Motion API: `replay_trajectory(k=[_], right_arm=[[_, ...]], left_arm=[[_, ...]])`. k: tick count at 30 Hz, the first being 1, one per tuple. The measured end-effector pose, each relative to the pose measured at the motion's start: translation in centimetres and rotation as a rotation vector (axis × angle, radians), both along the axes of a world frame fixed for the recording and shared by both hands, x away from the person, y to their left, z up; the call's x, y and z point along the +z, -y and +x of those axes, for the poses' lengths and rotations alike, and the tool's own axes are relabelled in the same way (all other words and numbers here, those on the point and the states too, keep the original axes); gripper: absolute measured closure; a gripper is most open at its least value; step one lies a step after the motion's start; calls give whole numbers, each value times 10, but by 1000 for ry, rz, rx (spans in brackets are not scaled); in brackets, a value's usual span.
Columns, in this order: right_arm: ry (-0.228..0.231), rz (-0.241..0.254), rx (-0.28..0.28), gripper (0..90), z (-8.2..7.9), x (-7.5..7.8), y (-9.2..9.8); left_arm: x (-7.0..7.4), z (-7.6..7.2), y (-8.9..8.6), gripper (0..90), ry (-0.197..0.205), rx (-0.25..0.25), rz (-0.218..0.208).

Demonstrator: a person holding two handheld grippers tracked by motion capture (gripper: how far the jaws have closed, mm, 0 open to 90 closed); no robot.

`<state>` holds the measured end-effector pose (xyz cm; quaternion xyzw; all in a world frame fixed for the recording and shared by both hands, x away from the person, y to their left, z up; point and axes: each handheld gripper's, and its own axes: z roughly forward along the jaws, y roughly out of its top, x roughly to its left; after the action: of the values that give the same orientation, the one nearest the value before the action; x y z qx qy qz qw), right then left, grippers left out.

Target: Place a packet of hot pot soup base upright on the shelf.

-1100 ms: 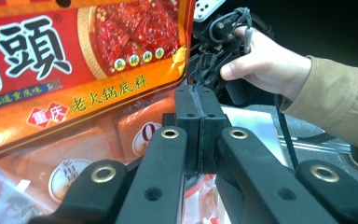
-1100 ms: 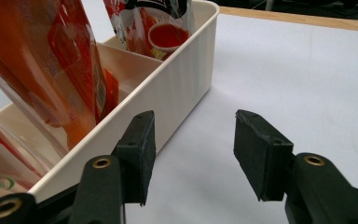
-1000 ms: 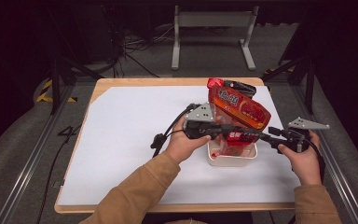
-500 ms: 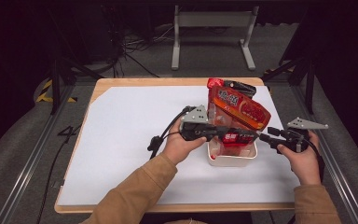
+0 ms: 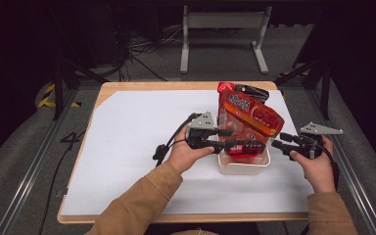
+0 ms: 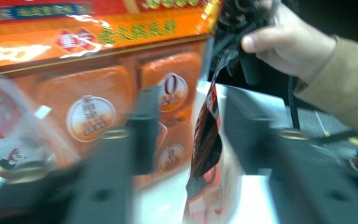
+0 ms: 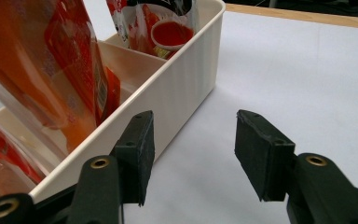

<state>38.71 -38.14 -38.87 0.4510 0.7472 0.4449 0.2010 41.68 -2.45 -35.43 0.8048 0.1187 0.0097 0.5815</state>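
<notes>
The bin [image 5: 242, 167] sat near the table's [image 5: 127, 161] right edge, packets [image 5: 249, 115] upright inside. The left gripper [image 5: 245, 145] had just opened around a thin pouch [image 6: 205, 140]; the right gripper [image 7: 193, 154] stood apart beside the bin, empty.

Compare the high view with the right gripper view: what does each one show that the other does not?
High view alone: the whole white table, both hands, and the left tongs over the box, jaws just opening around a red packet. Right gripper view alone: the right tongs seen close, jaws open on nothing, beside the box wall, and the divider inside. Both share: the white box and the orange packet standing in it.
</notes>
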Motion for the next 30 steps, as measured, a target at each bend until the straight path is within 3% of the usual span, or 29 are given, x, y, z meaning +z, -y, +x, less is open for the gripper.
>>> replay_trajectory(k=[5,11,16,17,18,19,30], right_arm=[[2,3,-1,475,0,0,0],[9,3,-2,464,0,1,0],[18,5,2,446,-1,2,1],[24,3,4,440,0,2,1],[26,6,5,435,-1,2,1],[30,7,6,431,-1,3,1],[45,0,8,411,-3,5,4]], left_arm=[[2,-2,-3,333,-24,12,-25],[10,-8,-12,289,-5,24,-15],[16,-14,-25,273,9,65,16],[20,-19,-35,270,33,114,51],[20,-19,-35,268,33,114,51],[23,-22,-46,262,38,142,72],[30,-31,-104,213,24,240,88]])
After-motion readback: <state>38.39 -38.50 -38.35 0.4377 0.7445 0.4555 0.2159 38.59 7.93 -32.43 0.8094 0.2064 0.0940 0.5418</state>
